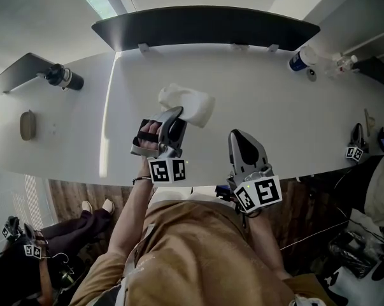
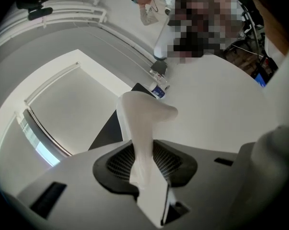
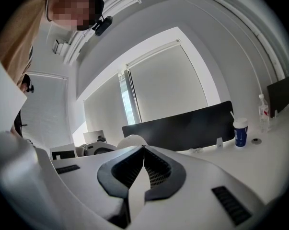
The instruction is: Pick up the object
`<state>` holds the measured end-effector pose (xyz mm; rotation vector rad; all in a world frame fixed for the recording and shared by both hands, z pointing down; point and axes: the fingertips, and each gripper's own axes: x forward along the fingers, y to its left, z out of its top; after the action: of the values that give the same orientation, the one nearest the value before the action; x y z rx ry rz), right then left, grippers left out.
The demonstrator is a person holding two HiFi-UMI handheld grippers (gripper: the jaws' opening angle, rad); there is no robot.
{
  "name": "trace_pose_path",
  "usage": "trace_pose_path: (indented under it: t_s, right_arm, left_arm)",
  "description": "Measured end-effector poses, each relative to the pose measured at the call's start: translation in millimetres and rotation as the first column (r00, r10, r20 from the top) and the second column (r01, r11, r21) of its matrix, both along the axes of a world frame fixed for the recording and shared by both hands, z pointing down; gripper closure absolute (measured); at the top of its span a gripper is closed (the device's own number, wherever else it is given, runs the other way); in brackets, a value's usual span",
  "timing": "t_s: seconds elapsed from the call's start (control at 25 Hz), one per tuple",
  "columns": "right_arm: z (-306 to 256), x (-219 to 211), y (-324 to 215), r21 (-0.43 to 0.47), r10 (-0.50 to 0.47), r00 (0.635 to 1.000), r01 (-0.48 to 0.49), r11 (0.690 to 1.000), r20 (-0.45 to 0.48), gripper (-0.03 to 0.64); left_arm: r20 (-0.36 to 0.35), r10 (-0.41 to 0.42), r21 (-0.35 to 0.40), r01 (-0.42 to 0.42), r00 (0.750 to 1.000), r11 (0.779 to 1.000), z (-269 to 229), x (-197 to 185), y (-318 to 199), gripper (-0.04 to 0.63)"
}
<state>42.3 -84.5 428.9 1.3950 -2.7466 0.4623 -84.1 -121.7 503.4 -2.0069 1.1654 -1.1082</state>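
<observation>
Table, white and long, spans the scene, with a dark curved panel along its far edge. Near the table's near edge, the left gripper pinches a white crumpled object between its jaws, held over the middle of the table. To its right, the right gripper has its jaws together with nothing between them. A blue-and-white cup stands at the far right.

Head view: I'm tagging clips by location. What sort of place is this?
Probably an office or meeting room: a long white table with a dark divider panel along its far edge, a takeaway cup on it, and a window with roller blinds.
</observation>
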Motion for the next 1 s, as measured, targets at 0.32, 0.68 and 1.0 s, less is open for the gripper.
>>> trace_pose_path:
  t_s: [0.32, 0.68, 1.0]
  right_arm:
    - [-7, -6, 2, 0.016, -0.016, 1.0, 0.016, 1.0, -0.005, 0.607]
    - [-15, -16, 4, 0.031, -0.022, 1.0, 0.022, 0.999, -0.006, 0.607]
    - [-39, -16, -2, 0.113, 0.047, 0.999, -0.045, 0.993, -0.012, 0.607]
  left_arm:
    - [-0.138, -0.053, 0.003, 0.054, 0.989, 0.999, -27, -6, 3, 0.474]
    - [-0.347, -0.123, -0.003, 0.131, 0.93, 0.991, -68, -19, 1, 0.474]
    - [-0.502, -0.135, -0.007, 0.152, 0.854, 0.988, -101, -32, -1, 0.474]
